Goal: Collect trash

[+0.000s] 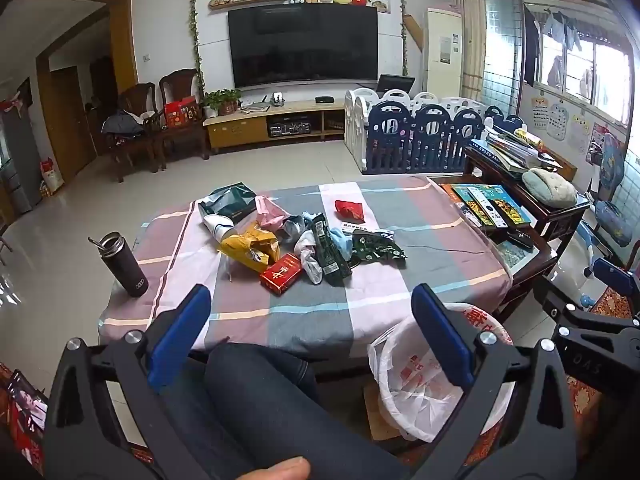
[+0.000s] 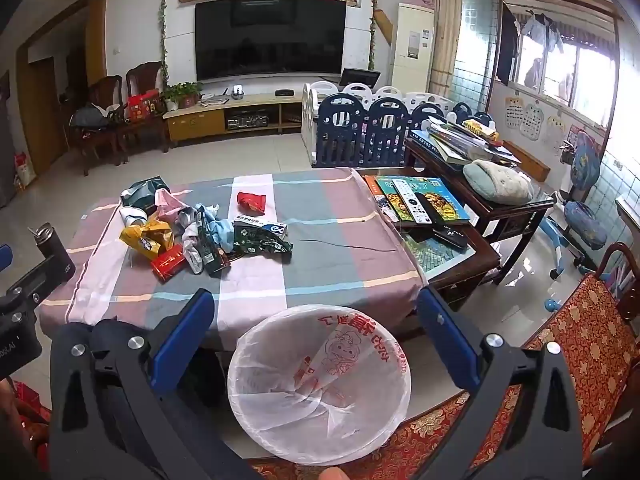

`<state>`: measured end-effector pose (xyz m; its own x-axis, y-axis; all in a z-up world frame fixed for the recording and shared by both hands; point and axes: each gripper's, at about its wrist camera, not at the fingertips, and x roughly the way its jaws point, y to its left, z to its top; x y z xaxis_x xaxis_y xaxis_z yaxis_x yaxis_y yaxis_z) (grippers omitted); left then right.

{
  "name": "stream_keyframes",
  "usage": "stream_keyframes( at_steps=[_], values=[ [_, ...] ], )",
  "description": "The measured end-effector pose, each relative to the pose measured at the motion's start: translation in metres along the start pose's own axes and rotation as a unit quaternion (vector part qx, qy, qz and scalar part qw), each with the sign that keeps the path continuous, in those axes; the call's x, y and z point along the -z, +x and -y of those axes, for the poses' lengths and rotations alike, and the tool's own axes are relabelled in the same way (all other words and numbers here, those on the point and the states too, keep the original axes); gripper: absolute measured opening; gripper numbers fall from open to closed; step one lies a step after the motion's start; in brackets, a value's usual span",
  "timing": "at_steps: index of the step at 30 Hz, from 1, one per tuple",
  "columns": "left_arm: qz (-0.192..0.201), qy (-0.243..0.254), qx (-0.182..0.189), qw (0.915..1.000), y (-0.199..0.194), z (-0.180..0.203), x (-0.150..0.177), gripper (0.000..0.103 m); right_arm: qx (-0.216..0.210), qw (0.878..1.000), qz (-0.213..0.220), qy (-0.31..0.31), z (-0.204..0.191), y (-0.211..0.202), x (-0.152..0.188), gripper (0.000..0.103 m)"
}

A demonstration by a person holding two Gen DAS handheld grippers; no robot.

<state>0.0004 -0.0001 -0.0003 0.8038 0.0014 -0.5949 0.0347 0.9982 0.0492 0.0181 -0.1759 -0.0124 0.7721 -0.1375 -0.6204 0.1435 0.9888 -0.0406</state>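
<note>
A pile of trash [image 1: 304, 240] lies on the checked tablecloth [image 1: 312, 304]: a yellow bag, a red cigarette box [image 1: 281, 273], green wrappers, tissues, a white-blue box and a red wrapper [image 1: 349, 211] set apart. It also shows in the right wrist view [image 2: 200, 236]. A bin lined with a white bag [image 2: 320, 384] stands on the floor at the table's near edge, also in the left wrist view [image 1: 424, 376]. My left gripper [image 1: 310, 300] is open and empty, short of the table. My right gripper [image 2: 316, 308] is open and empty above the bin.
A dark thermos [image 1: 124, 264] stands at the table's left corner. Books and remotes [image 2: 420, 200] lie on a dark side table to the right. A red patterned chair [image 2: 580, 344] stands right of the bin. My leg [image 1: 256, 400] is under the left gripper.
</note>
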Motion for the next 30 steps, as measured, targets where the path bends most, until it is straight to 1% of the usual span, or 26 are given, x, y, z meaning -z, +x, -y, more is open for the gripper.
stream_keyframes(
  at_steps=[11, 18, 23, 30],
  values=[
    [0.005, 0.0, 0.0, 1.0, 0.0, -0.0059, -0.0002, 0.1, 0.002, 1.0, -0.004, -0.001, -0.0021, 0.0005, -0.0004, 0.1],
    [0.0, 0.0, 0.001, 1.0, 0.0041, -0.0046, -0.0007, 0.1, 0.002, 1.0, -0.005, -0.001, -0.0002, 0.0027, -0.0021, 0.1],
    [0.001, -0.003, 0.0, 1.0, -0.0047, -0.007, 0.0001, 0.1, 0.003, 1.0, -0.005, -0.002, -0.0017, 0.0026, -0.0018, 0.1],
    [-0.001, -0.004, 0.0, 1.0, -0.0029, -0.0062, 0.0001, 0.1, 0.003, 1.0, -0.005, -0.002, -0.0026, 0.0035, -0.0022, 0.1]
  ],
)
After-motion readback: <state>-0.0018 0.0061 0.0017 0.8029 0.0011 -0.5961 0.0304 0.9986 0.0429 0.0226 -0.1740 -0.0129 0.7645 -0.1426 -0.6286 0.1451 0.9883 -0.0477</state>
